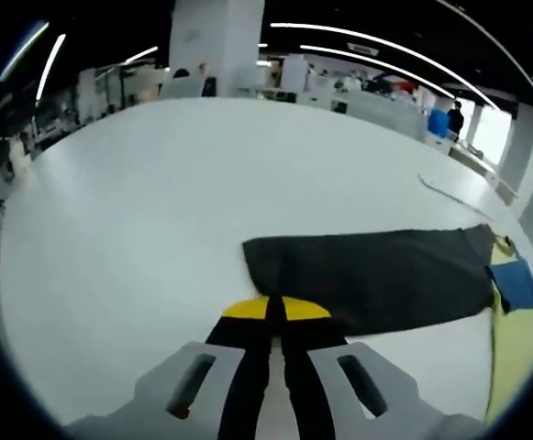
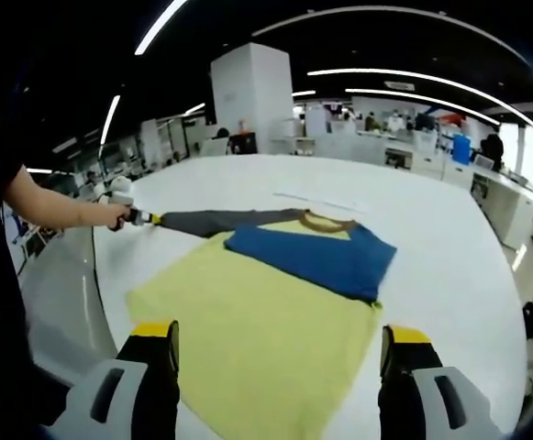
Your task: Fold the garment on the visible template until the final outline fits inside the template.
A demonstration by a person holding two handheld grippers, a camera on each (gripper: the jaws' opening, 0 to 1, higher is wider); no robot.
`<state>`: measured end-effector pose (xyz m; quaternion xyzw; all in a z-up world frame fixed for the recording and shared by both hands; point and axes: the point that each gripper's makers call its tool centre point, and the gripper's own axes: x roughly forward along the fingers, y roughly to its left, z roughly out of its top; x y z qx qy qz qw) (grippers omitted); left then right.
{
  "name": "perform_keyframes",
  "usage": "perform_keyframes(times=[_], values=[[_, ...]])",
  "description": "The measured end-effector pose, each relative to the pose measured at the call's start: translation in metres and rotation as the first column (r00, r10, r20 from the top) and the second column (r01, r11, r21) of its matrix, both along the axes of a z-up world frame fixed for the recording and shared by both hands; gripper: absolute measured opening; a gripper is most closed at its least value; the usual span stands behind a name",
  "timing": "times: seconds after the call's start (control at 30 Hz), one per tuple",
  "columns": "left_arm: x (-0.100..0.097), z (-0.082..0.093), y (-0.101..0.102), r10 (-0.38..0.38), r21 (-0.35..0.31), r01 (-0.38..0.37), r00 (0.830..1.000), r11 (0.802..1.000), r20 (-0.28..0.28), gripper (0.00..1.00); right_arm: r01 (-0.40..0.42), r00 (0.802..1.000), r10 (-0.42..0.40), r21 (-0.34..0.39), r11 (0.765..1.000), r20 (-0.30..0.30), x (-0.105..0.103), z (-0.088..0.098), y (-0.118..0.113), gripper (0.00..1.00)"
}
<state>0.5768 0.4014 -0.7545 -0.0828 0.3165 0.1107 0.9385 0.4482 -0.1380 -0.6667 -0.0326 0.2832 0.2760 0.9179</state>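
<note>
A yellow-green shirt (image 2: 248, 321) lies flat on the white table (image 2: 449, 247). Its blue sleeve (image 2: 312, 252) is folded across the chest below the brown collar (image 2: 326, 221). Its dark grey sleeve (image 2: 220, 220) stretches out to the left. In the right gripper view my left gripper (image 2: 147, 218) holds that sleeve's end. In the left gripper view my left gripper (image 1: 275, 310) has its yellow tips pressed together at the edge of the grey sleeve (image 1: 376, 275). My right gripper (image 2: 280, 344) stands open, jaws wide apart, over the shirt's near hem.
A thin pale strip (image 2: 321, 199) lies on the table beyond the collar. A person's forearm (image 2: 55, 206) reaches in from the left. The table edge (image 2: 101, 275) curves close on the left. Desks, a white pillar (image 2: 252, 92) and people stand far behind.
</note>
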Motion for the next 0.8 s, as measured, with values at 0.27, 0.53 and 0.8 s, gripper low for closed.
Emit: perform_keyframes(times=[0.27, 0.53, 0.8], values=[[0.002, 0.011, -0.005, -0.038, 0.018, 0.037, 0.999, 0.999, 0.009, 0.00, -0.010, 1.000, 0.010, 0.003, 1.000, 0.004, -0.001, 0.001, 0.001, 0.92], [0.010, 0.028, -0.020, -0.063, -0.035, 0.065, 0.996, 0.997, 0.068, 0.00, -0.014, 1.000, 0.014, 0.019, 1.000, 0.021, -0.001, 0.003, 0.002, 0.93], [0.018, 0.040, -0.039, -0.109, -0.043, 0.113, 0.989, 0.993, 0.098, 0.00, -0.025, 0.999, 0.024, 0.025, 0.999, 0.035, -0.002, 0.005, 0.004, 0.93]])
